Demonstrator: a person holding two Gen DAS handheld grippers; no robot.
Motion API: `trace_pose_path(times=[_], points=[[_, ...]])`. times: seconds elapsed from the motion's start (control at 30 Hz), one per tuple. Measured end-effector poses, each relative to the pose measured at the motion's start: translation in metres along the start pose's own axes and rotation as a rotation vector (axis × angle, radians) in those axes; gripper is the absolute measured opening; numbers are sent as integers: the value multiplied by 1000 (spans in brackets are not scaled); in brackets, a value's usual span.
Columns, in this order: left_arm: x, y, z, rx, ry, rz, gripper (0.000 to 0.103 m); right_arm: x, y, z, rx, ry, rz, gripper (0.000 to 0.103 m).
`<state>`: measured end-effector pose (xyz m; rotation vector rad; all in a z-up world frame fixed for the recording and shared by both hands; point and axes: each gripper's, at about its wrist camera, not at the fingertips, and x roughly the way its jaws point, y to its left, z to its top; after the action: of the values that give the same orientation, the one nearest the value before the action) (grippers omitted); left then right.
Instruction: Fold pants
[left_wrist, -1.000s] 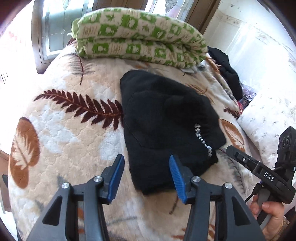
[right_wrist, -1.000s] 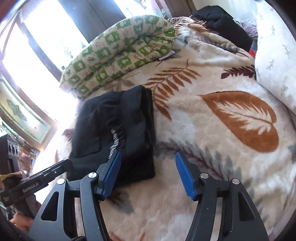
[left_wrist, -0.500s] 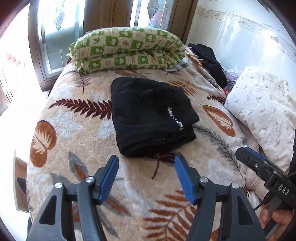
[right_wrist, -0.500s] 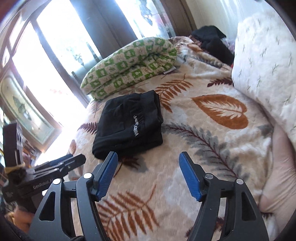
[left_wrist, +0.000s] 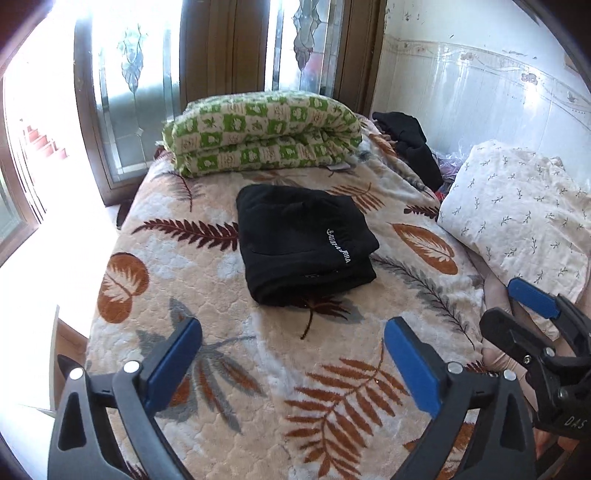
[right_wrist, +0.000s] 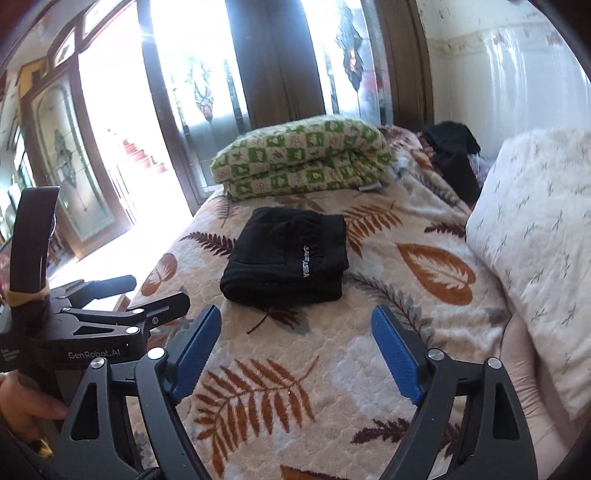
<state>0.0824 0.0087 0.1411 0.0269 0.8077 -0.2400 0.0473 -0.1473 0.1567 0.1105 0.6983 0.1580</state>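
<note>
The black pants (left_wrist: 303, 243) lie folded into a compact rectangle in the middle of the leaf-patterned bedspread (left_wrist: 207, 369), with white lettering on the upper fold; in the right wrist view the pants (right_wrist: 286, 256) lie ahead and slightly left. My left gripper (left_wrist: 291, 350) hangs well short of them, its jaws opening wide with nothing between them. My right gripper (right_wrist: 295, 339) is likewise back from the pants, jaws opening and empty. In the left wrist view the right gripper's blue pad and black frame (left_wrist: 535, 306) show at the right edge. The left gripper's body (right_wrist: 85, 332) shows at the left of the right wrist view.
A folded green-and-white checked quilt (left_wrist: 258, 133) lies across the bed's far end below the windows. A dark garment (left_wrist: 410, 144) is heaped at the far right by the wall. A white sprigged pillow (left_wrist: 517, 214) lies along the right side. The bed's left edge (left_wrist: 96, 295) drops off.
Both grippers have pulled back and up from the folded pants, which were right at their fingertips before. Both pairs of jaws have widened. The pants lie as they did.
</note>
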Motion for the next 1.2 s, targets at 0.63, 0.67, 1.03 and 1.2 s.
trace_pose_path(times=[0.63,0.67,1.03,1.2], points=[[-18,4,-4,-28,-24,86,103,-21,7,7,-58,-19,-82,103],[-18,5,-4,-32,-27,90,103,-21,5,7,-53,-20,-88,103],[-22,12,-4,-44,-50,112,103,-16,-4,5,-5,3,-54,103],[-25,15,-4,-57,-48,143,103,-17,-4,6,-5,1,-49,103]])
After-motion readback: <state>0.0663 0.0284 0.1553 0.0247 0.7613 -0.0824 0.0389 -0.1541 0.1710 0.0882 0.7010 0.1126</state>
